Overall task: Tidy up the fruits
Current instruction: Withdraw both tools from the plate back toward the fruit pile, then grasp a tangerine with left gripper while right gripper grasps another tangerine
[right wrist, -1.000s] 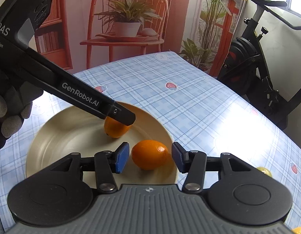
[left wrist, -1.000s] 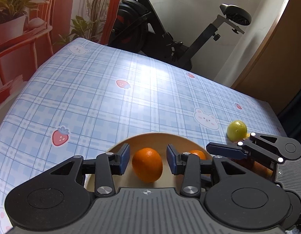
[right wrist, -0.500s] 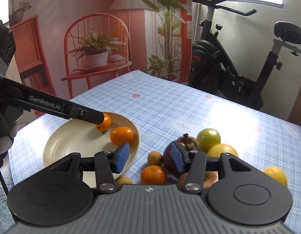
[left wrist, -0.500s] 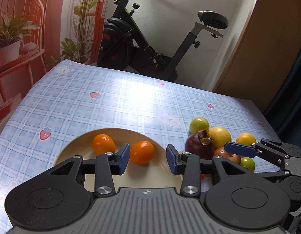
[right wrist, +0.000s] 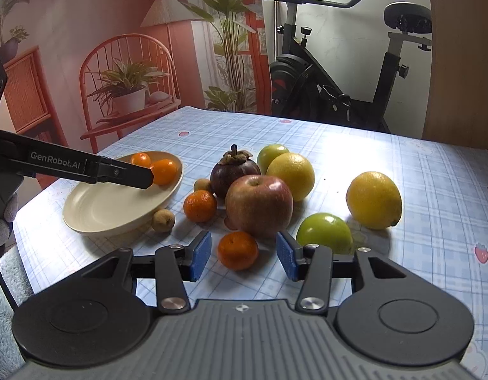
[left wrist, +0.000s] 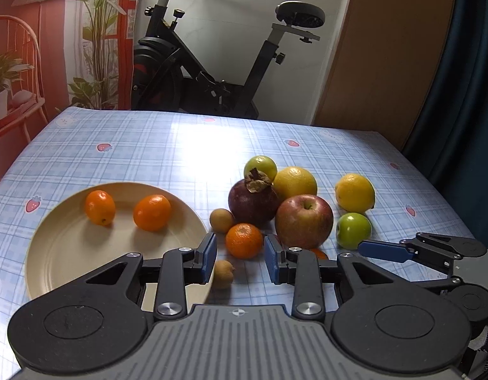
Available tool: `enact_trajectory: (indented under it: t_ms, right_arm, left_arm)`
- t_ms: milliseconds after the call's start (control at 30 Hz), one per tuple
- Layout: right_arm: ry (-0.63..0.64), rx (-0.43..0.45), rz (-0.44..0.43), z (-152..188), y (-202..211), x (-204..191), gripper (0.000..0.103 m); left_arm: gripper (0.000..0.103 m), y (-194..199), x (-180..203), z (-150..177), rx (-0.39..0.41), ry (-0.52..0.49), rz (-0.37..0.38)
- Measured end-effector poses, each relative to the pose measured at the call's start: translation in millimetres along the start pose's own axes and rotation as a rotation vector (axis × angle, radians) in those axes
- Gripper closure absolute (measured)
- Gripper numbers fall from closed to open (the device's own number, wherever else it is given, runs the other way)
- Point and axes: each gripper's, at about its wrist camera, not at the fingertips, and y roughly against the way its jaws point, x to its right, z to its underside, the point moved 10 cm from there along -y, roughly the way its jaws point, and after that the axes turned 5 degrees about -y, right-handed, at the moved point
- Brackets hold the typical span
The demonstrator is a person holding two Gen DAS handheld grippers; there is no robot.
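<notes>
A cream plate [left wrist: 70,253] [right wrist: 108,205] holds two small oranges [left wrist: 100,206] [left wrist: 151,212]. Right of it lies a fruit pile: a mandarin [left wrist: 244,240] [right wrist: 200,205], a red apple [left wrist: 304,221] [right wrist: 259,204], a dark mangosteen [left wrist: 252,201] [right wrist: 235,171], a yellow orange [left wrist: 295,182], a lemon [left wrist: 354,192] [right wrist: 373,199], two green fruits [left wrist: 353,230] [left wrist: 260,165] and two brown longans [left wrist: 222,220] [left wrist: 223,274]. My left gripper [left wrist: 240,262] is open and empty, near the mandarin. My right gripper [right wrist: 242,257] is open around a second mandarin [right wrist: 237,250], apart from it.
The table has a blue plaid cloth [left wrist: 149,152] with its right edge near a dark curtain [left wrist: 459,95]. An exercise bike [left wrist: 212,63] stands beyond the far edge. A red chair with a potted plant [right wrist: 127,95] stands at the left.
Both grippers have pulled back from the plate and swung right toward the fruit pile. The two oranges stay on the plate. Both stayed open.
</notes>
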Motion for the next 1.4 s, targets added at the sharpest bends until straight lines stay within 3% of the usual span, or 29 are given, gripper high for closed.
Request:
enact_trajectory:
  t_ms: [300,600,700,833,967,1400]
  right_arm:
    - [0.018,-0.034,-0.017,10,-26,-3,0.054]
    - [0.021,-0.06,-0.03,16,-43,-2,0.054]
    - [0.013,-0.054,-0.033,15,-42,1,0.064]
    - [-0.001,-0.055,-0.037,17,-37,5,0.064]
    - [-0.002,-0.048,-0.021,22,-27,11,0.064]
    - [-0.057,-0.031,-0.026,23,-22,19,0.064]
  left_arm:
    - [0.068,-18,-5,2,-0.059,0.006,-0.001]
    - [0.067,-47,-4,-8,-0.106,-0.056,0.012]
    - [0.067,-51,-2,-8,-0.116,-0.068,0.021]
    - [0.066,-56,1,-8,-0.128,-0.089,0.033]
    - [0.059,-63,2,-9,-0.132,-0.098,0.029]
    - [0.06,-83,3,-6,-0.18,-0.118,0.019]
